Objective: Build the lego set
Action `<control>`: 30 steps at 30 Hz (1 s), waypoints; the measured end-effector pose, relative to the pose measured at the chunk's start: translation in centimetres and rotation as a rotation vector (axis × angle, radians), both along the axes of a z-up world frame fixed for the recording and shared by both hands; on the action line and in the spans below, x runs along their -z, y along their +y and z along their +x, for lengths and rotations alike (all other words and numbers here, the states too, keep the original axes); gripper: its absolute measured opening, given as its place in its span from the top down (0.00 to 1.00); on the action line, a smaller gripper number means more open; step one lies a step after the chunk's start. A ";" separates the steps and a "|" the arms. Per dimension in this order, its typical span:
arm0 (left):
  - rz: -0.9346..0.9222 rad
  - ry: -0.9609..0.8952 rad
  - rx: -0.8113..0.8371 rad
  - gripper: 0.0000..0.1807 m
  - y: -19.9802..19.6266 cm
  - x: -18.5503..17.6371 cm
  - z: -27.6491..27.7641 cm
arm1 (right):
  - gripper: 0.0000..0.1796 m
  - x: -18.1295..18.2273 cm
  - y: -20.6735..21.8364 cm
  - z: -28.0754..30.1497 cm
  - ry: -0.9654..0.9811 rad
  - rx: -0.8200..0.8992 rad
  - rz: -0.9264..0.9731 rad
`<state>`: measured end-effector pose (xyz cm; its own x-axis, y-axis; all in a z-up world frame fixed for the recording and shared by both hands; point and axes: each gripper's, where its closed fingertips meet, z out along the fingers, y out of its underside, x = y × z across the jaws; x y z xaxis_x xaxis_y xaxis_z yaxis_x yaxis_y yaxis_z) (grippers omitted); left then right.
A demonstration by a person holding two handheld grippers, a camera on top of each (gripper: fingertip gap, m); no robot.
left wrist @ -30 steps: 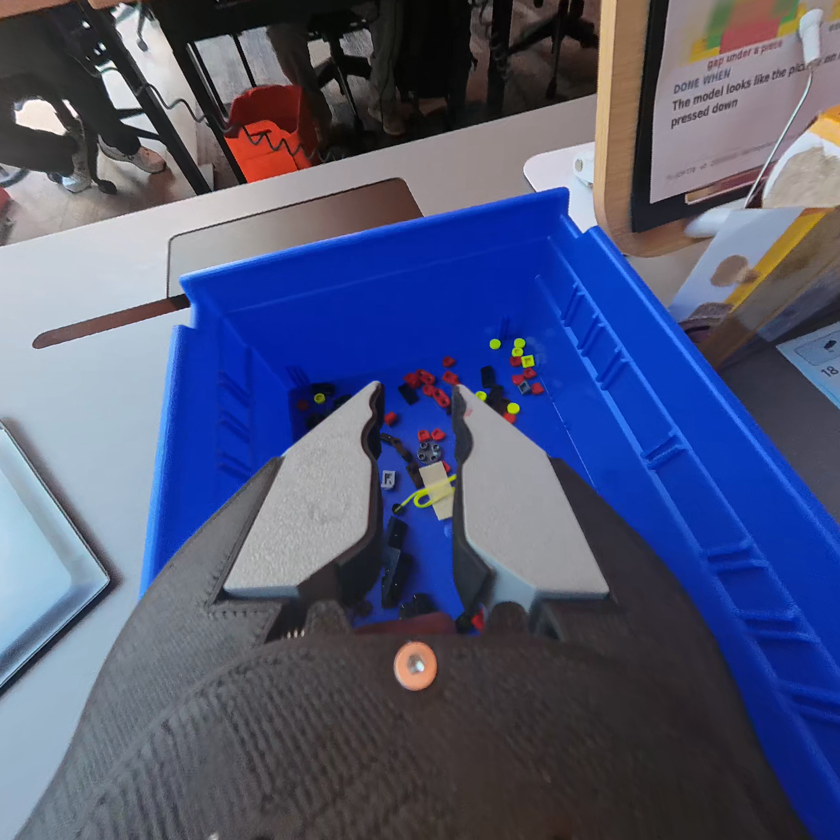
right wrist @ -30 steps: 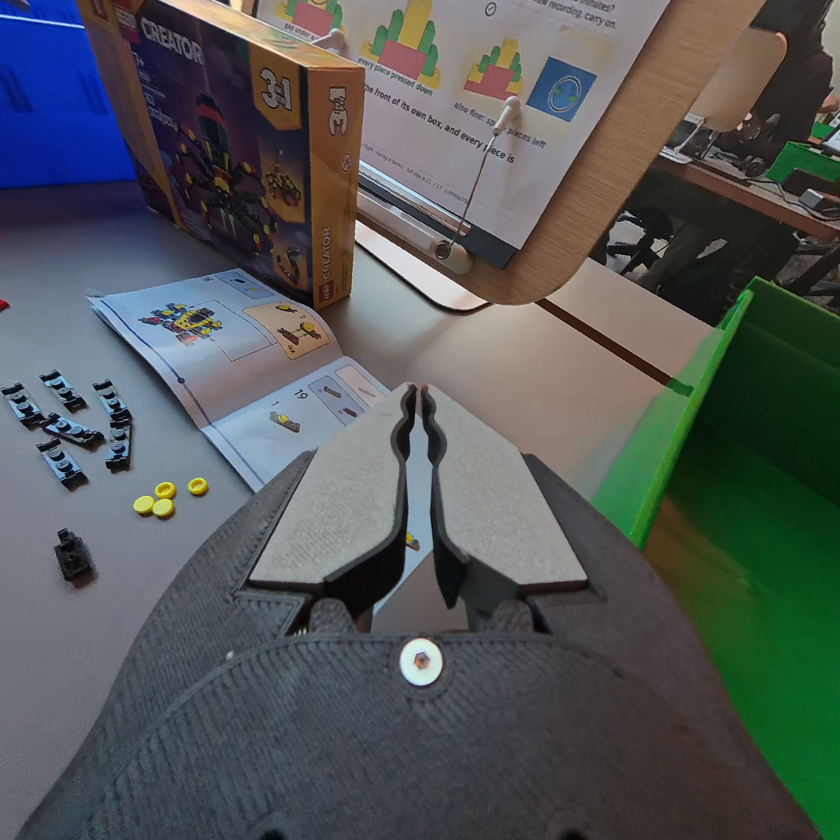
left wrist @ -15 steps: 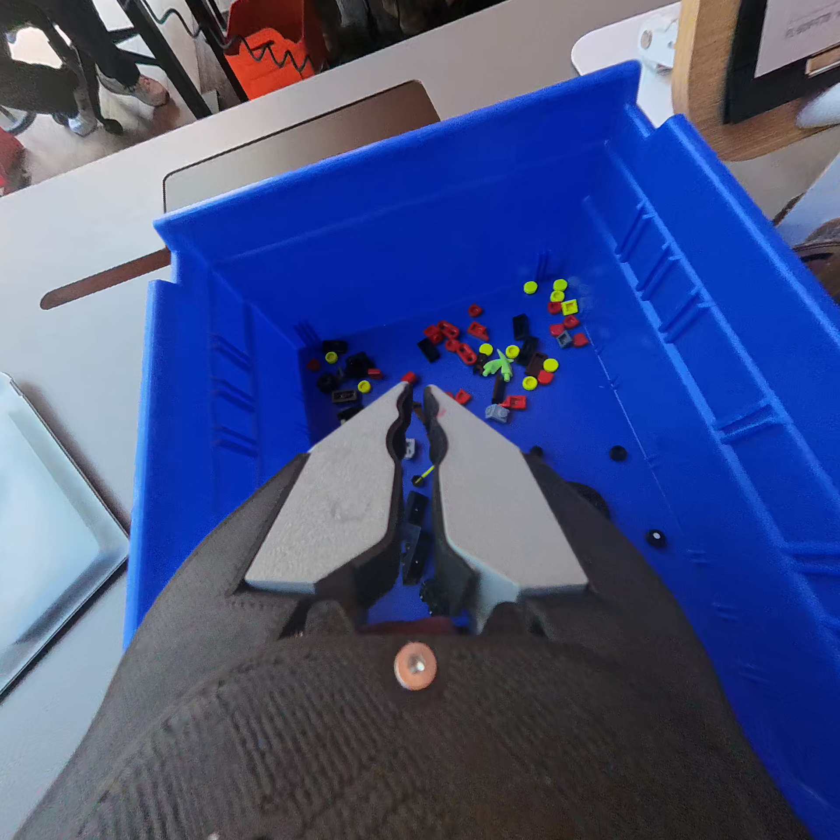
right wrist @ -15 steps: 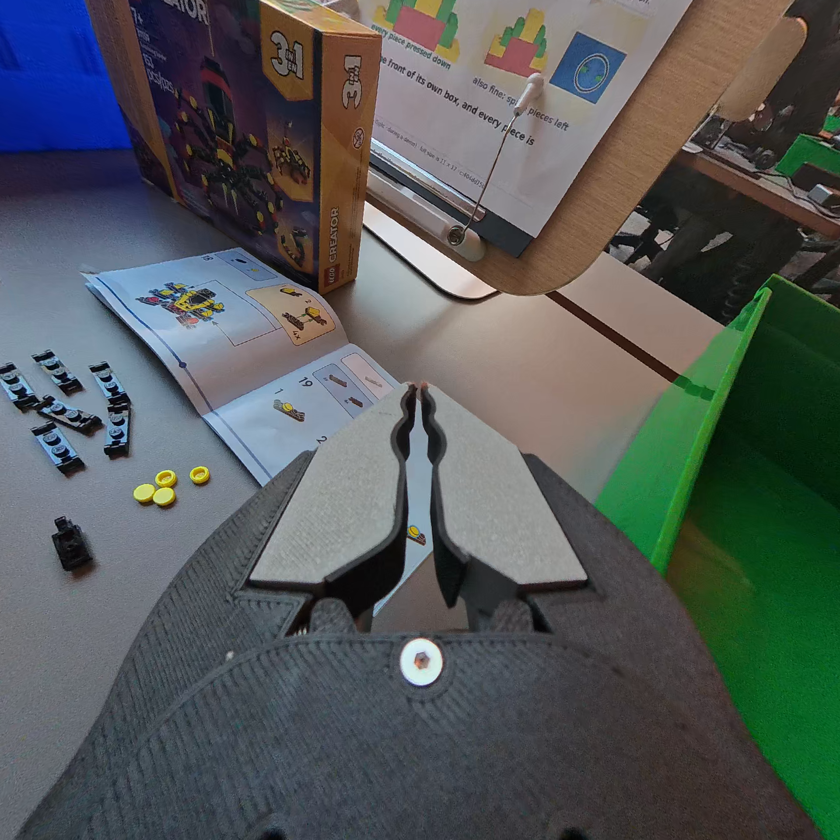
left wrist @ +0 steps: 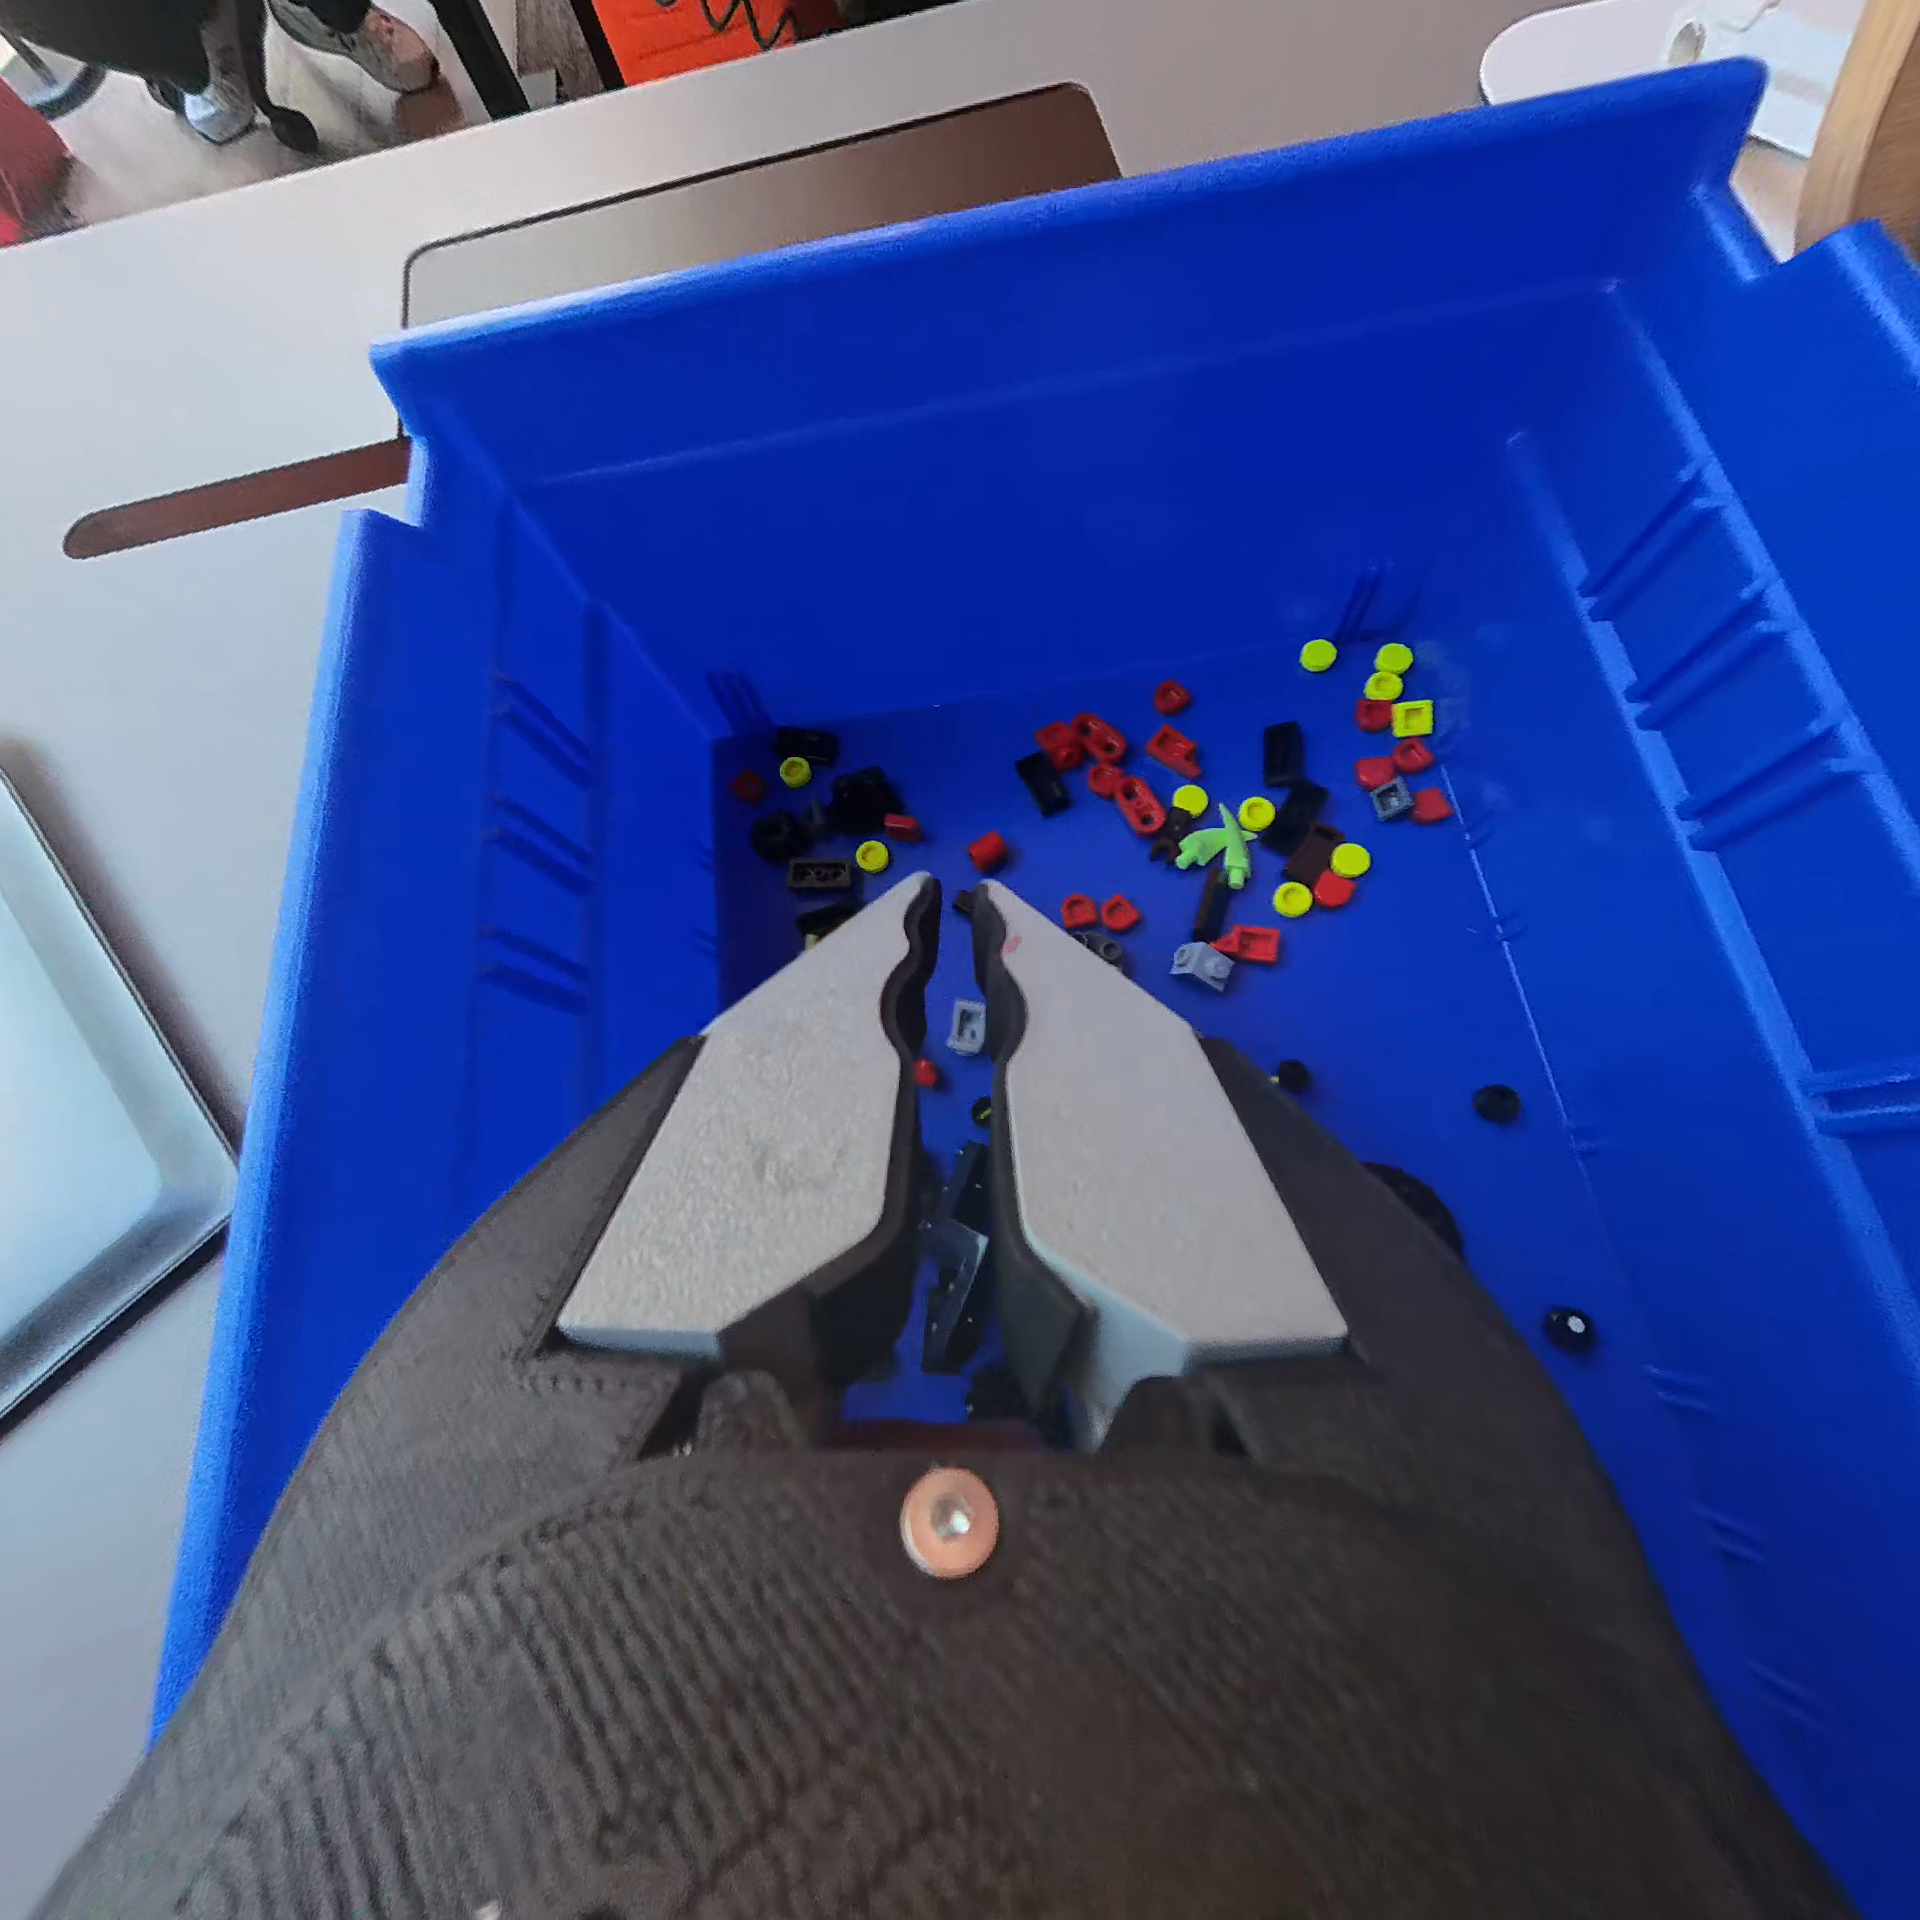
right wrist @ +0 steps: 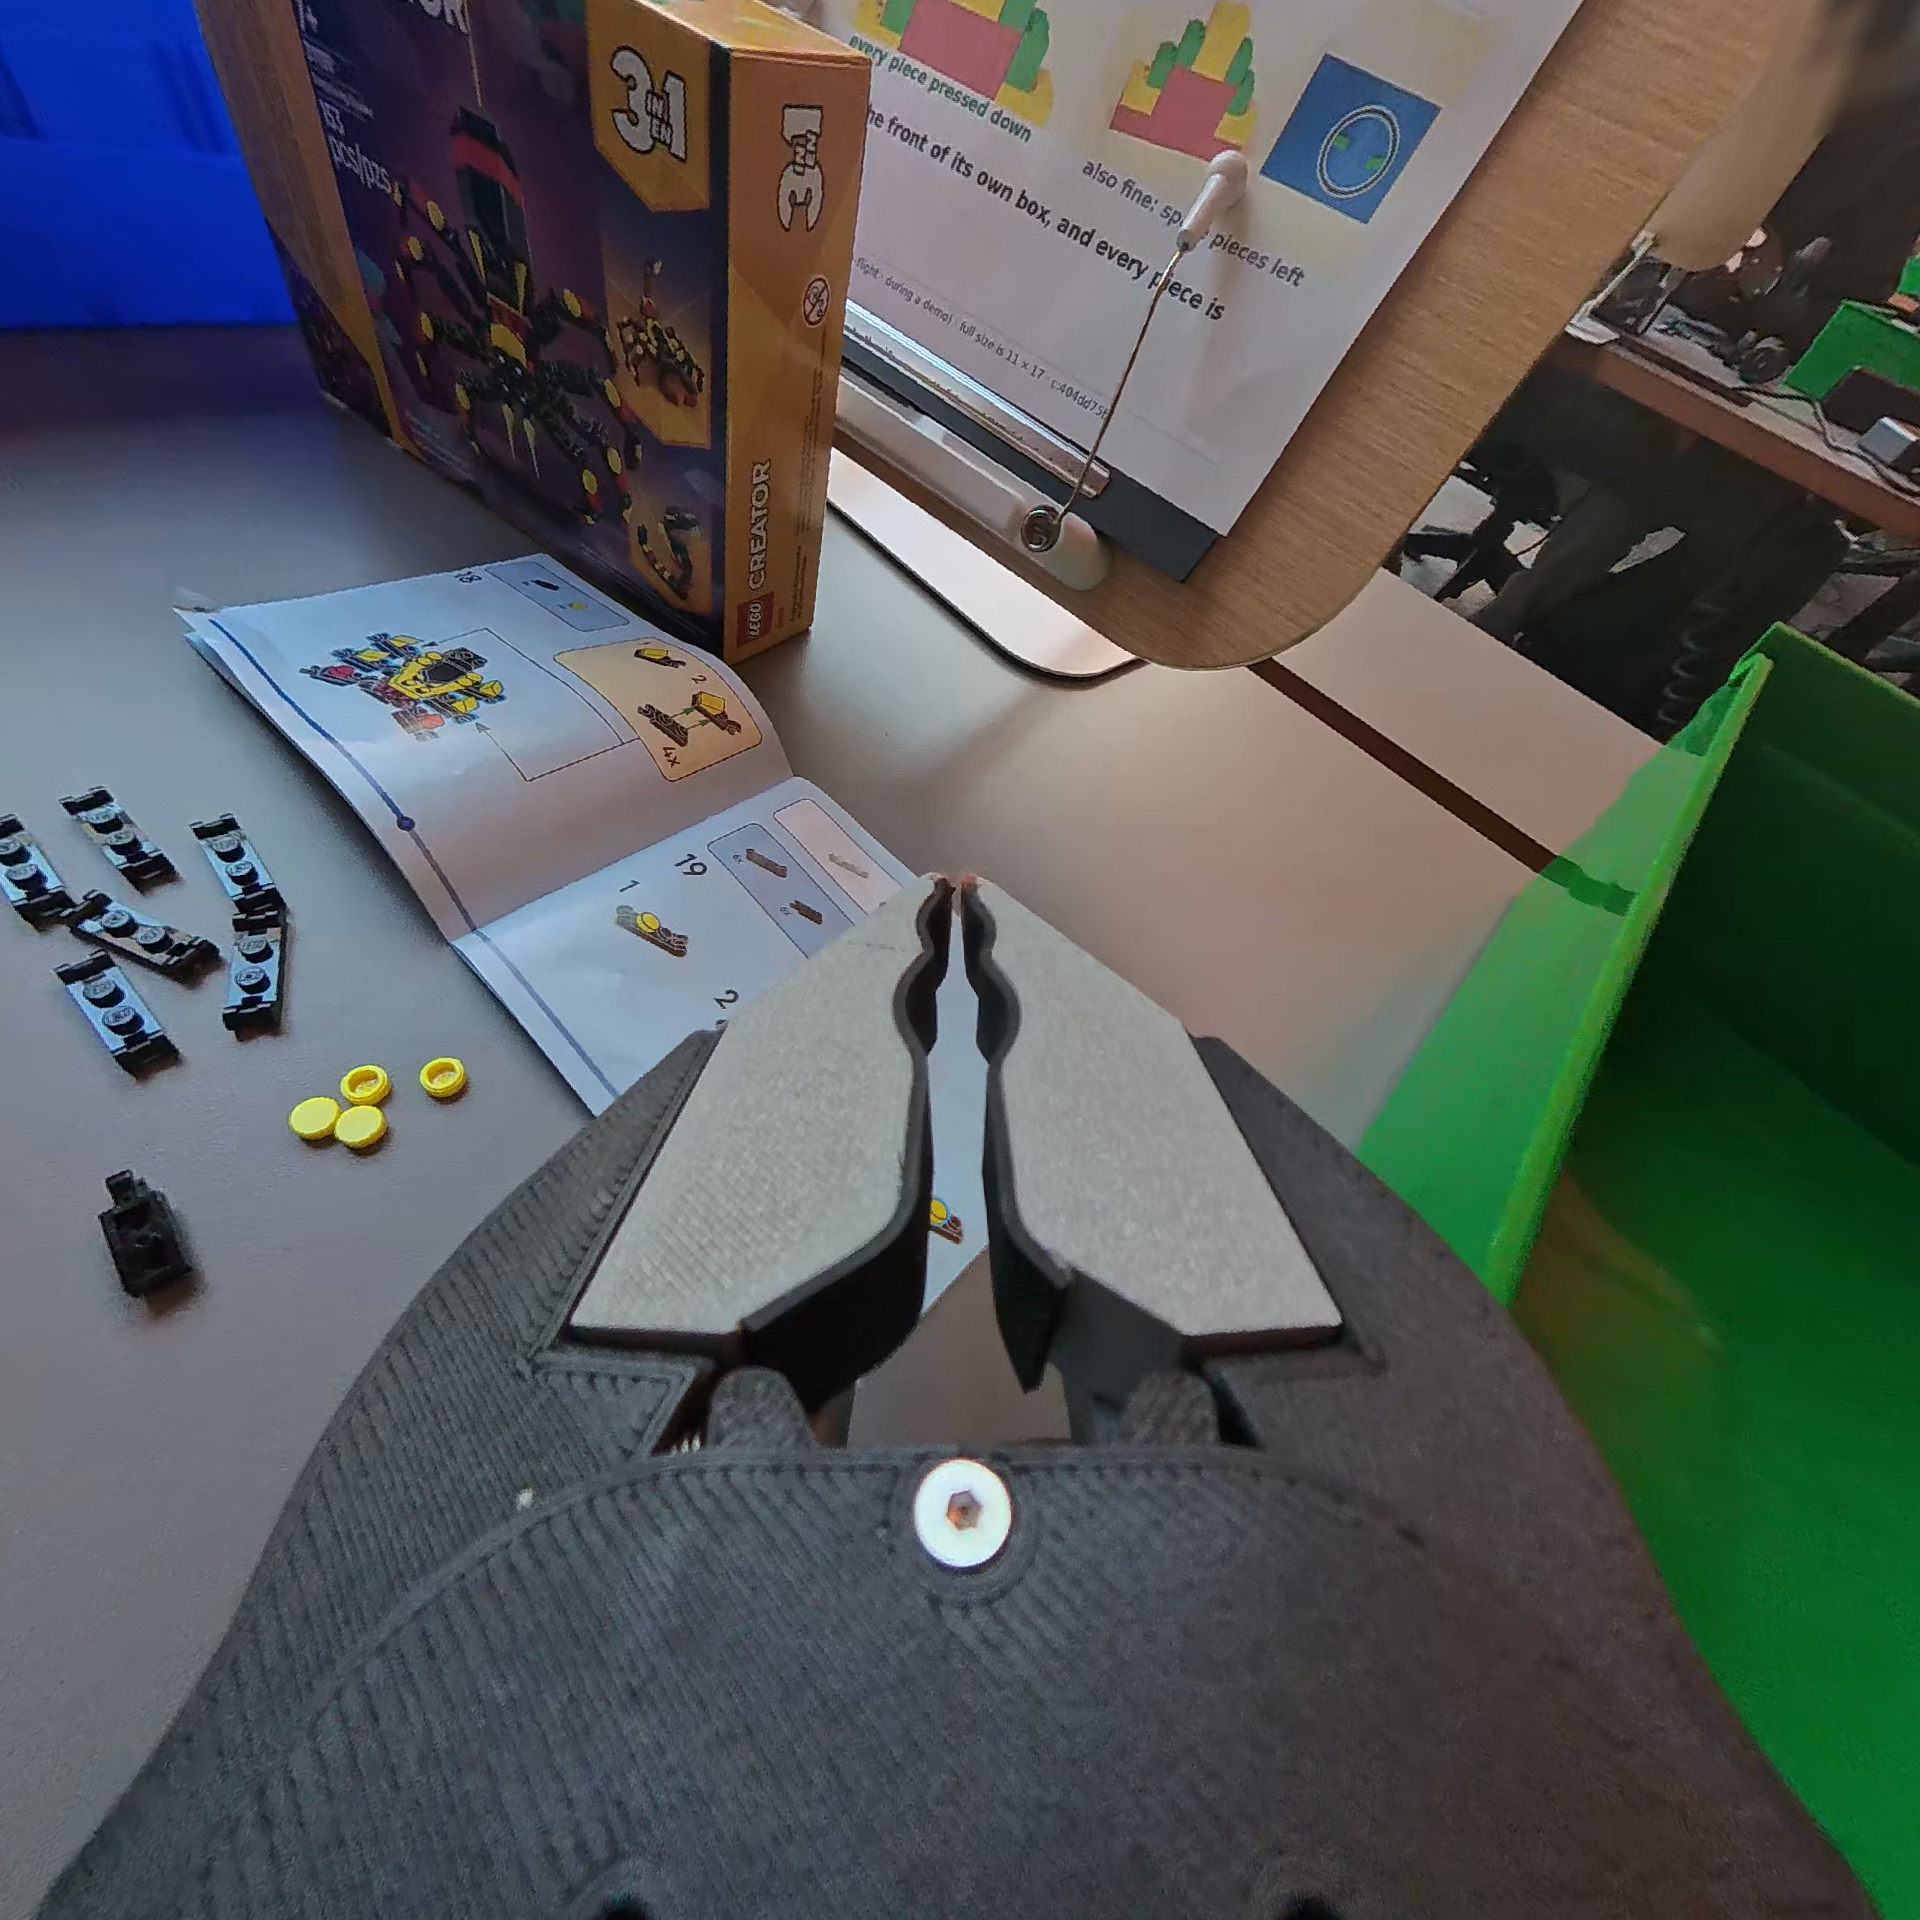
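The left gripper (left wrist: 956, 896) is positioned above the blue bin (left wrist: 1039, 436), its fingers drawn nearly together with a narrow gap at the tips; whether a piece is clamped between the tips cannot be told. The bin floor carries loose lego pieces (left wrist: 1143, 800) in red, yellow, black and grey, clustered toward the far wall, with one lime-green piece (left wrist: 1218, 840) among them and a small grey piece (left wrist: 966, 1027) visible through the finger gap. A few black round pieces (left wrist: 1496, 1103) lie apart near the bin's right wall. The bin stands on the bench (left wrist: 156, 364), and a metal tray (left wrist: 83, 1195) lies at the bench's left edge. The right gripper (right wrist: 956, 885) is held over the bench with its fingers closed tip to tip; a faint reddish speck shows at the tips, and what it is cannot be told. Below it lies the open instruction booklet (right wrist: 540, 790), with the lego set box (right wrist: 582, 312) upright just beyond the booklet. Toward the left edge of the bench lie black plates (right wrist: 145, 925), four yellow round tiles (right wrist: 364, 1103) and one black piece (right wrist: 145, 1236). A green bin (right wrist: 1662, 1039) stands at the right edge, and a wooden board holding a printed sheet (right wrist: 1143, 187) stands beyond the box.
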<state>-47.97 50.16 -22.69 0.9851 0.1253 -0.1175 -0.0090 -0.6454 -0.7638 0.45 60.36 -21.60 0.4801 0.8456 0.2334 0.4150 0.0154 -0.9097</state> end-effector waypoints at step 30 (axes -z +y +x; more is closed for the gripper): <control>0.003 0.041 0.036 0.96 -0.3 -0.9 0.5 | 1.00 0.2 0.2 0.2 -0.013 0.014 0.000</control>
<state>-47.50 49.82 -21.77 0.9834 0.0899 -0.1579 -0.0641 -0.6415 -0.7645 0.68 60.61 -21.83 0.4884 0.8390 0.2399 0.4273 0.0098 -0.9040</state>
